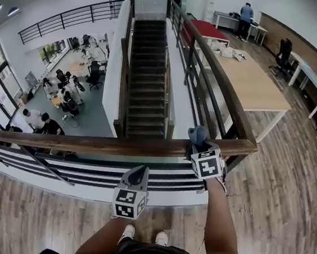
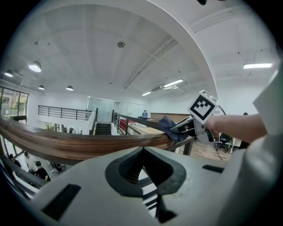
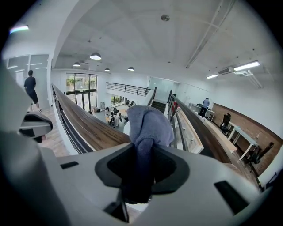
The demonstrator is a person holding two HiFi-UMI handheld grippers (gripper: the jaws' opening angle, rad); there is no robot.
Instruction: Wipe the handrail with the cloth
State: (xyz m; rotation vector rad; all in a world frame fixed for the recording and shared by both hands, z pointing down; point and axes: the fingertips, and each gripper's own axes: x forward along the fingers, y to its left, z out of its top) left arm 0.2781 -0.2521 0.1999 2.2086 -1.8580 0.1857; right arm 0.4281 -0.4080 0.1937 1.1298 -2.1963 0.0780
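The wooden handrail point(image 1: 88, 142) runs left to right in front of me and meets a second rail at a corner on the right. My right gripper point(image 1: 200, 146) is shut on a blue-grey cloth point(image 1: 197, 135), which rests on the rail just left of that corner. In the right gripper view the cloth point(image 3: 148, 126) bulges out of the jaws over the handrail point(image 3: 86, 126). My left gripper point(image 1: 140, 174) hangs below the rail on my side, shut and holding nothing. In the left gripper view the handrail point(image 2: 66, 143) crosses ahead, and the right gripper point(image 2: 188, 127) holds the cloth point(image 2: 170, 126).
Black metal bars point(image 1: 85, 169) run under the rail. Beyond it a staircase point(image 1: 147, 77) drops to a lower floor with several people point(image 1: 45, 122). A wooden table point(image 1: 249, 80) stands right of the side rail. My shoes point(image 1: 143, 236) are on the plank floor.
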